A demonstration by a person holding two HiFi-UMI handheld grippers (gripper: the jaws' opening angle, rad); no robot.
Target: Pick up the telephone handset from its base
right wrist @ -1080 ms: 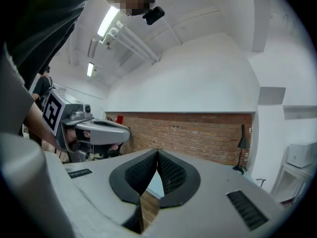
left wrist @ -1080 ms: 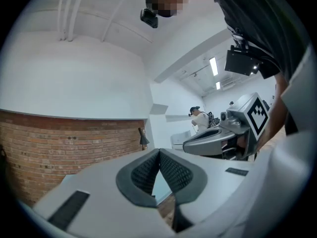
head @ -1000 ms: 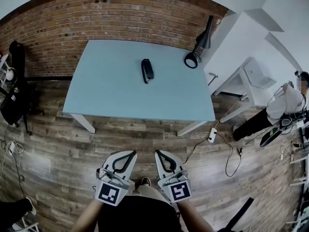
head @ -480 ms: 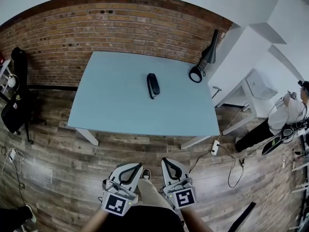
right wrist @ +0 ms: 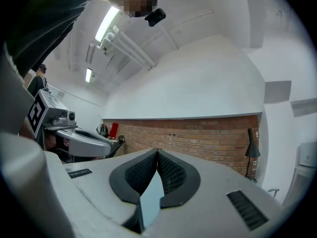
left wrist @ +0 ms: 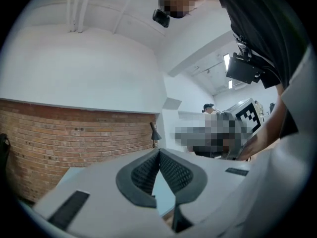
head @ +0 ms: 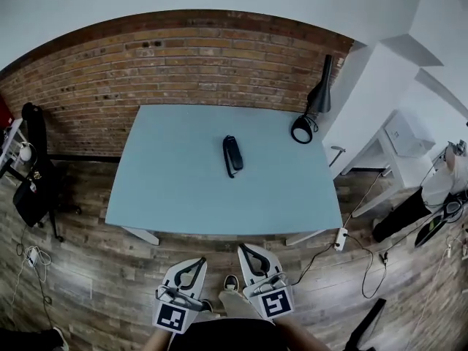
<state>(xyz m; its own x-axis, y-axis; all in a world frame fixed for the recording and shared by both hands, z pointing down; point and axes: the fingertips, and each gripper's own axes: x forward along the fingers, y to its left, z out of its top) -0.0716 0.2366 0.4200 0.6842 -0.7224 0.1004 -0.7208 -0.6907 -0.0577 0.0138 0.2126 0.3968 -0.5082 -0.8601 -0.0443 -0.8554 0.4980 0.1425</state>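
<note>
A black telephone handset (head: 232,155) lies on its base near the middle of the pale blue table (head: 168,189), seen in the head view. Both grippers hang low in front of the person, well short of the table's near edge. My left gripper (head: 199,262) is shut with nothing in it; its tips meet in the left gripper view (left wrist: 159,151). My right gripper (head: 242,249) is shut and empty too, its black pads (right wrist: 171,172) touching at the tip (right wrist: 157,151). The phone is hidden in both gripper views.
A black desk lamp (head: 311,108) stands at the table's far right corner. A brick wall (head: 183,72) runs behind the table. White furniture (head: 398,145) and cables with a power strip (head: 338,238) lie to the right. A dark bag on a stand (head: 33,174) is at the left.
The view has tilted up and the table sits lower and nearer in the frame. Both grippers have dropped toward the bottom edge, still shut.
</note>
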